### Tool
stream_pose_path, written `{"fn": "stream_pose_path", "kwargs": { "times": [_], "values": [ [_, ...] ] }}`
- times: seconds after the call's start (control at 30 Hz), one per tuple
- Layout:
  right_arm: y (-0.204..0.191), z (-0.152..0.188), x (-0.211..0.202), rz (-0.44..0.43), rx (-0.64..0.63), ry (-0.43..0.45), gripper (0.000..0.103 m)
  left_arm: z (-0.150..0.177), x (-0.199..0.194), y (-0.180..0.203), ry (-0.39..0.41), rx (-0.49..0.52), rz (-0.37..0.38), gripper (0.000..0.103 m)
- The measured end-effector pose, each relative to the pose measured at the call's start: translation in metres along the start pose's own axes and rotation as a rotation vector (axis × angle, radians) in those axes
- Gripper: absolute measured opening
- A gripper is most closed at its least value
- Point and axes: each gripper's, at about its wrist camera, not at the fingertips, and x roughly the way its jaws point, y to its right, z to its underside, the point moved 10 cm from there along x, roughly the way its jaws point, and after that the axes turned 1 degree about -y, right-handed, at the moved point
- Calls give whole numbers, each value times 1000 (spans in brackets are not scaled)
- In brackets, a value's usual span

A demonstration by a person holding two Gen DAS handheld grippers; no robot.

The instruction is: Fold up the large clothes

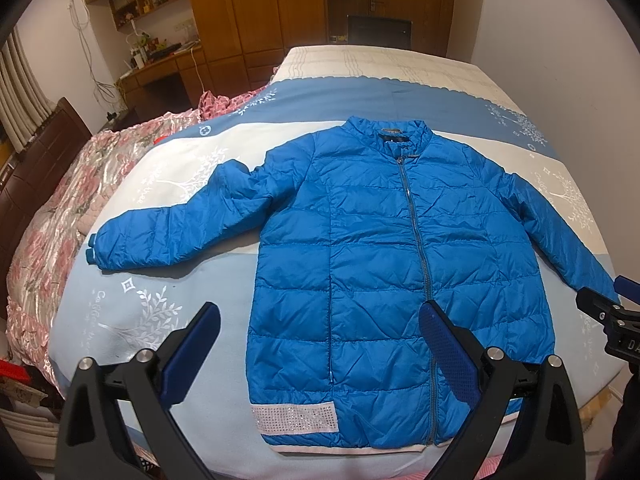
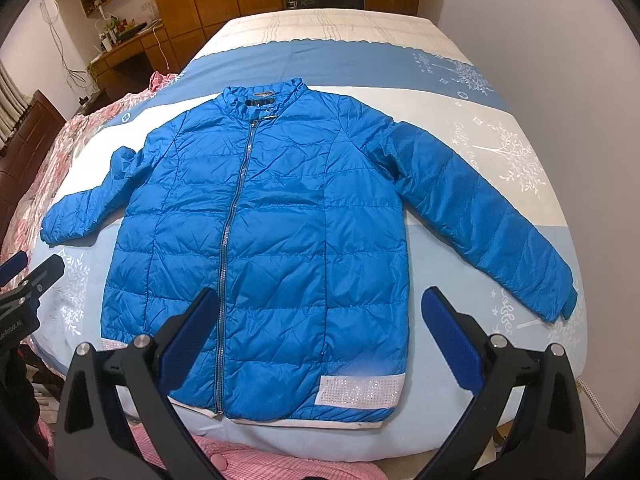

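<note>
A blue quilted puffer jacket [image 1: 372, 248] lies flat and zipped on the bed, collar away from me, both sleeves spread out; it also fills the right wrist view [image 2: 272, 232]. White sparkly bands sit at its hem. My left gripper [image 1: 320, 312] is open and empty, hovering above the jacket's lower left part. My right gripper [image 2: 318, 298] is open and empty above the lower right part. The right gripper shows at the right edge of the left wrist view [image 1: 600, 304]; the left gripper shows at the left edge of the right wrist view [image 2: 36, 276].
The bed [image 1: 400, 92] has a blue and white sheet with tree prints. A pink floral quilt [image 1: 60, 216] lies bunched on the left. A dark headboard [image 1: 32, 168] stands far left. Wooden wardrobes [image 1: 256, 8] and a desk stand behind. Pink checked cloth [image 2: 256, 460] lies near the front edge.
</note>
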Motion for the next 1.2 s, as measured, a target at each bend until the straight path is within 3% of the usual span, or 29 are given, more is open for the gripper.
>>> {"fn": "stream_pose_path", "kwargs": {
  "times": [1.2],
  "values": [
    [-1, -3, -3, 1, -2, 8, 100, -3, -2, -3, 4, -3, 0, 99]
  ]
}}
